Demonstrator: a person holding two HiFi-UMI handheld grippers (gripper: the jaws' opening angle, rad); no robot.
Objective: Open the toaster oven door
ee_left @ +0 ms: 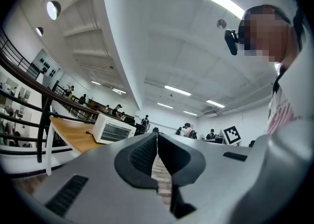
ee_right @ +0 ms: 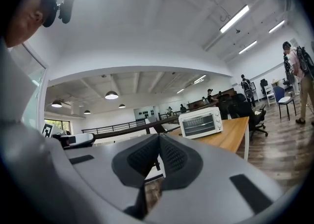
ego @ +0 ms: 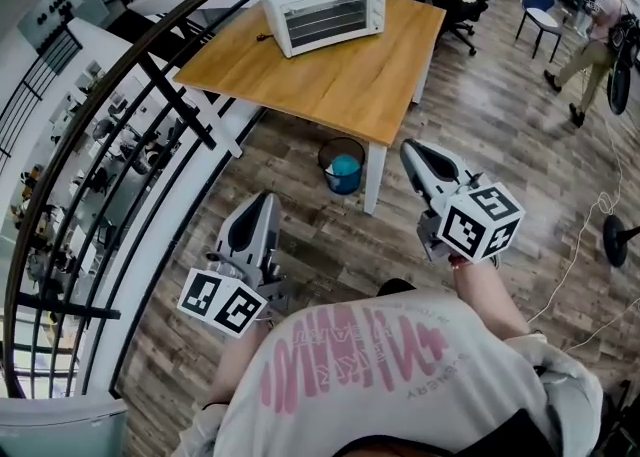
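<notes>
At the top centre of the head view, the white toaster oven [ego: 322, 7] sat on the far end of a wooden table [ego: 340, 85], its glass door shut and facing the camera. A dark cord lay at its left side. Under the near edge of the table stood a dark bin [ego: 343, 167] with a blue lining, on the plank floor.

Lower in the frame, the person held both grippers well short of the table. The left gripper [ego: 267, 199] hung at the lower left, beside a black curved railing [ego: 170, 95]. The right gripper [ego: 408, 149] was at centre right, its tip near the white table leg.

In the left gripper view, the left gripper [ee_left: 157, 142] had its jaws pressed together with nothing between them, and the toaster oven [ee_left: 114, 129] showed small at the left of the frame. In the right gripper view, the right gripper [ee_right: 159, 142] was likewise closed and empty, with the toaster oven [ee_right: 200, 122] just right of centre, on the table.

A seated person [ego: 590, 45] and a blue chair [ego: 540, 10] were at the upper right of the head view.
</notes>
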